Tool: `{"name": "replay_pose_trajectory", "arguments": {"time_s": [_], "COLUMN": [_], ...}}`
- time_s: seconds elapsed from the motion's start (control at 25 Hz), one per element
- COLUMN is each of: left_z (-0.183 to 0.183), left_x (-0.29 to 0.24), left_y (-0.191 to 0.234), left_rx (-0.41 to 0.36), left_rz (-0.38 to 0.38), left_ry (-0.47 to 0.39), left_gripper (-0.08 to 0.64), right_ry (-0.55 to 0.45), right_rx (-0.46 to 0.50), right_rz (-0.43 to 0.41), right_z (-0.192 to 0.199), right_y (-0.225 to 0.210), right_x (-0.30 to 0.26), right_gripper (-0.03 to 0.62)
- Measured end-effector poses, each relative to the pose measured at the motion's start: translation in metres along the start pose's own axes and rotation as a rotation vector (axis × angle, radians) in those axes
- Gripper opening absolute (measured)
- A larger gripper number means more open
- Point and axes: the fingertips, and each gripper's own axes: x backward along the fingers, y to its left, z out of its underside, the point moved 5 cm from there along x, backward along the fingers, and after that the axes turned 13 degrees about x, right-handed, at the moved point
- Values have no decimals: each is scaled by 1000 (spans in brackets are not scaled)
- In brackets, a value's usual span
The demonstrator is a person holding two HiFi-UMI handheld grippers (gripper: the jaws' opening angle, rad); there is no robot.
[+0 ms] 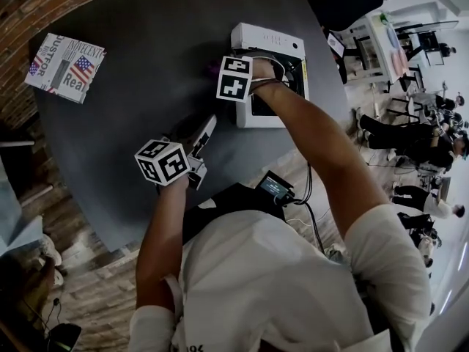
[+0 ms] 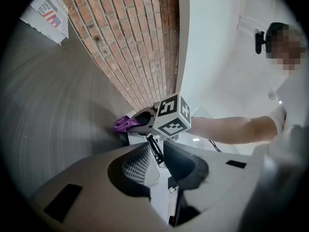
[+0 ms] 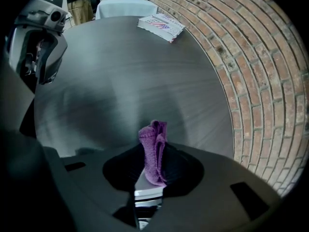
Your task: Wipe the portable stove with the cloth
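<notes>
— Purple cloth (image 3: 154, 151): where is it?
— Pinched tight in my right gripper (image 3: 153, 175), at the edge of the white stove (image 1: 267, 44).
— And the left gripper (image 2: 155, 167)?
— Jaws parted, holding nothing, over the grey table (image 1: 146, 72).

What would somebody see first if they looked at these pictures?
Probably the bright purple cloth, pinched between the fingers of the right gripper at the white portable stove on the dark round table. Next comes the magazine with a flag on it, lying at the table's far left edge near the brick wall.
</notes>
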Motion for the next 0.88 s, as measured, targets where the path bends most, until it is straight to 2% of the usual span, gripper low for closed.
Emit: {"name": "replay_pose_trajectory", "arguments": {"time_s": [0.44, 0.88], "left_z": [15, 27], "left_x": [3, 10], "left_y": [-5, -5], "left_rx": [-4, 11], "left_rz": [-4, -13], "left_ry": [32, 45], "left_gripper": [86, 86], "right_ry": [-2, -22], "right_rx": [57, 55], "right_rz": [-29, -45], "right_z": [-7, -14], "right_y": [28, 53], "right_x": [9, 17], "right_gripper": [98, 98]}}
